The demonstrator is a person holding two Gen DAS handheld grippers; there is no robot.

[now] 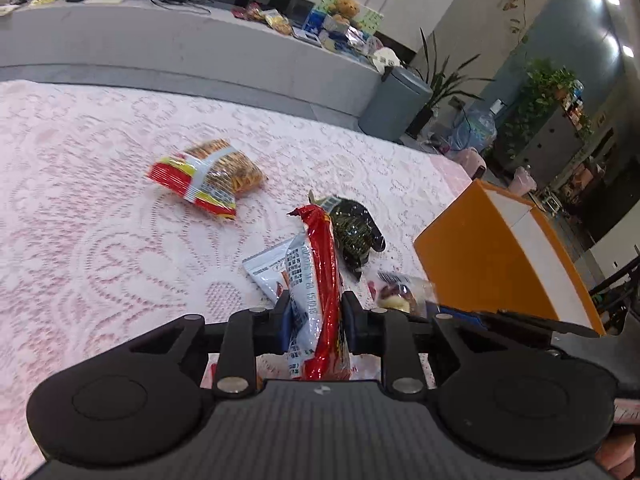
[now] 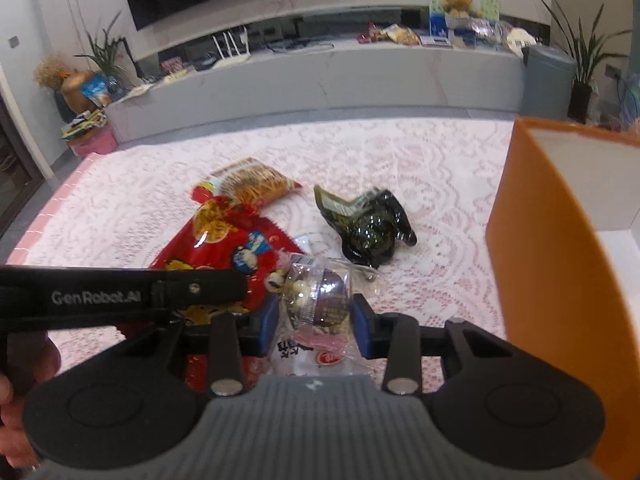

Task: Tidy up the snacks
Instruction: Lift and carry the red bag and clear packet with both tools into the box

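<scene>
red-and-silver foil: in the left wrist view the left gripper is clamped on a red snack packet, pinched on edge between the two pads, its upper end standing free above them. a yellow-and-red cracker pack and a dark green pouch lie apart on the pink lace cloth; the orange box stands to the right. the grip is narrow and low on slick film, so the packet may pivot or slide out if swung quickly toward the box.

in the right wrist view the right gripper is closed on a clear-wrapped sweet, pads at either side of the wrapper, with the orange box just to its right. the left tool's black arm crosses just beside it at the left, so the two tools may collide. loose crinkled wrap may give under the pads and let the sweet drop short of the box, or catch on its near wall.
</scene>
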